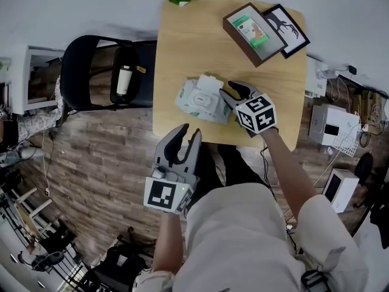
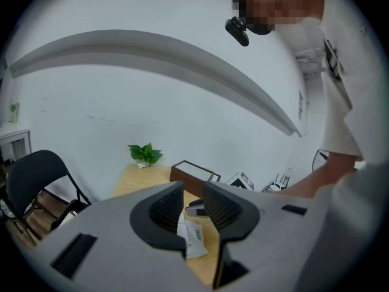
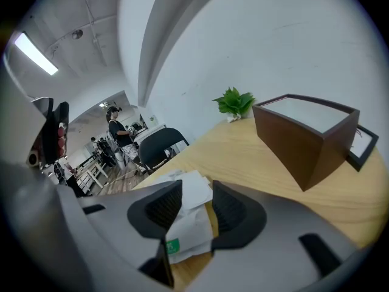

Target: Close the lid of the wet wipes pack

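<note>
Table (image 1: 182, 41): wipes pack (image 1: 197, 99) edge behind right hand-held gripper (image 1: 231, 91).

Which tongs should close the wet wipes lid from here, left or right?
Right. The right tongs sit open beside the wet wipes pack on the table; the left tongs hang off the table's near edge, farther back.

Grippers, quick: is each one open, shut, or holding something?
Left gripper: open, empty.
Right gripper: open, wet wipes pack showing between its jaws.
</note>
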Demonstrator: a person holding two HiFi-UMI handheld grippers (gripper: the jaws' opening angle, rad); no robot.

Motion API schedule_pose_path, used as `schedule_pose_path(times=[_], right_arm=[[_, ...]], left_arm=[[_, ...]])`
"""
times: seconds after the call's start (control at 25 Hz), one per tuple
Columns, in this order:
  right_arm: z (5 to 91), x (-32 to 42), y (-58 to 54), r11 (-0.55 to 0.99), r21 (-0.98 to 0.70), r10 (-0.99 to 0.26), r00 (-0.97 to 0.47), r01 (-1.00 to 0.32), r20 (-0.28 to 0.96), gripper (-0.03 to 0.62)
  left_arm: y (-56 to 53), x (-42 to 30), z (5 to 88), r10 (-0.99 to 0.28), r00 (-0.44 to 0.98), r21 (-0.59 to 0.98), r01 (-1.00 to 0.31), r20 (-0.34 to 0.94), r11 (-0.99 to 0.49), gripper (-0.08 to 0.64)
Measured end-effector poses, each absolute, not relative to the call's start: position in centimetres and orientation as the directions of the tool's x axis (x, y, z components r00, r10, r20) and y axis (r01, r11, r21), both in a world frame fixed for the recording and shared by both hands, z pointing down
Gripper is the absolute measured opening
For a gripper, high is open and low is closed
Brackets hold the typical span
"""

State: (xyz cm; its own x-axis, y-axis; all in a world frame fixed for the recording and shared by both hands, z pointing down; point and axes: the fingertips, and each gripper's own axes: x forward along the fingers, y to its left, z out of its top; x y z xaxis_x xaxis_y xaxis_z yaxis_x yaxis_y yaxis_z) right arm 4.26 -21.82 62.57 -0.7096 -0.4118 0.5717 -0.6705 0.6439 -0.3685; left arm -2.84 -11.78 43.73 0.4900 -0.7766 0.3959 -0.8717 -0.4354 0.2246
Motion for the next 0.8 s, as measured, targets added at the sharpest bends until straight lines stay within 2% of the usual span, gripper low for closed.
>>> schedule_pose_path(times=[0.8], right_arm=[[66.2,3.3,-22.9,0.586,-0.477,-0.342,-0.733,-0.655,0.588,0.143]], left_arm=[[-11.5,-3.2,44.3,-0.782,0.464,0.219,-0.886,0.416,-0.410,0.092]])
